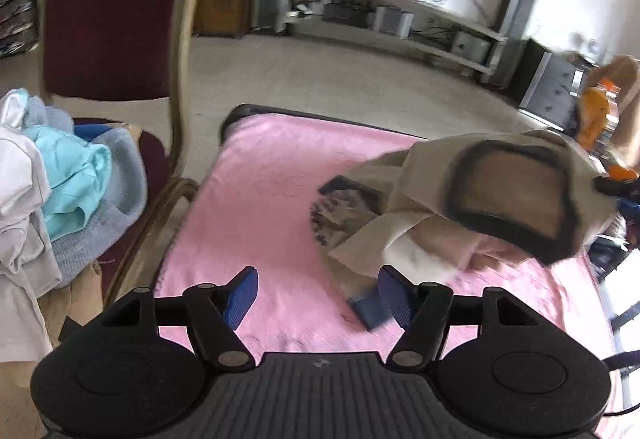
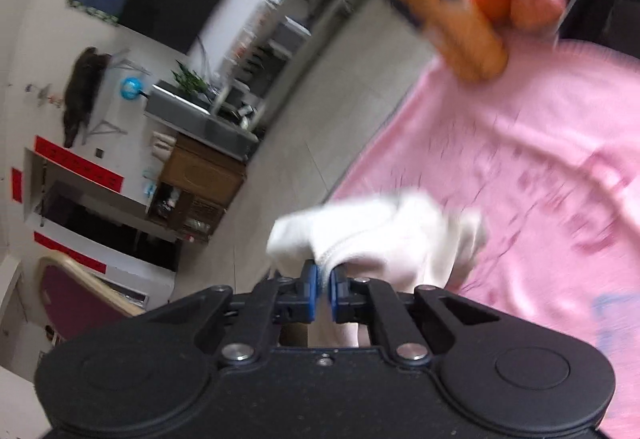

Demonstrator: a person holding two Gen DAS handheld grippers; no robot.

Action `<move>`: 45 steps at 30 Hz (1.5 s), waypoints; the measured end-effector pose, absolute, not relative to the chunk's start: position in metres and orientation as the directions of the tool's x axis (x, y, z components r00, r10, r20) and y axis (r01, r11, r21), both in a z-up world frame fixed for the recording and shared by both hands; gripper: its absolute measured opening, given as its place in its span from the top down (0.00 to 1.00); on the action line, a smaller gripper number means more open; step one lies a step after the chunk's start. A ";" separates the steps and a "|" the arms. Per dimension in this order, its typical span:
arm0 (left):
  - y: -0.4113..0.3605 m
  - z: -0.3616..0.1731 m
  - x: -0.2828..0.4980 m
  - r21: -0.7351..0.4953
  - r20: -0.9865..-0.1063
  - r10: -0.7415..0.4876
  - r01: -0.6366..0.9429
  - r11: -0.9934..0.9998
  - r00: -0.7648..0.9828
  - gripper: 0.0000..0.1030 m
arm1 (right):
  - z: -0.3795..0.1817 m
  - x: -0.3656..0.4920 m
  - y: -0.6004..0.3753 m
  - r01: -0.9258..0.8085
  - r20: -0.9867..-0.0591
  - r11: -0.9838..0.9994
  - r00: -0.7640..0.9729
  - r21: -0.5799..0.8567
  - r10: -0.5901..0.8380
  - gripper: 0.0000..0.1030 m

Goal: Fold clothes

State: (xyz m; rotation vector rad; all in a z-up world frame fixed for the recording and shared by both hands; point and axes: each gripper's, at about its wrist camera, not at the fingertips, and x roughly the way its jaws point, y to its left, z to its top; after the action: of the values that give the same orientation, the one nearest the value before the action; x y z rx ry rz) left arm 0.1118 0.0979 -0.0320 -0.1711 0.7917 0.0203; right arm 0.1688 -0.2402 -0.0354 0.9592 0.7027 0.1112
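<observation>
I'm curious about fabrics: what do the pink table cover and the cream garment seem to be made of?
The pink table cover looks like soft, matte terry or knit cloth: fuzzy surface, no shine. The cream garment looks like thin matte woven or knit fabric that drapes and creases, with a sheer dark-edged panel. Blur leaves both uncertain.

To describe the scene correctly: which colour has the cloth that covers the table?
Pink. The cloth shows best in the left wrist view.

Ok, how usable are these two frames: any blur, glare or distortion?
Left wrist view: the cream garment is motion-smeared, window glare burns the right edge, fisheye bends the chair. Right wrist view: heavier blur on the orange bottle and pink blanket; the right gripper itself stays sharp.
</observation>
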 end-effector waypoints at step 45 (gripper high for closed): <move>0.007 -0.159 0.130 -0.463 -0.825 -0.246 -0.359 0.810 0.509 1.00 | -0.131 0.098 -0.410 0.347 -0.584 0.562 0.746 0.751 0.321 0.46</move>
State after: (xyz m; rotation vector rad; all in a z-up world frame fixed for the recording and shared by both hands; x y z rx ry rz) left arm 0.1297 0.0075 -0.1590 -0.6534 1.0555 0.0739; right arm 0.0979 -0.4099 -0.1313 1.0011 0.7624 -0.0174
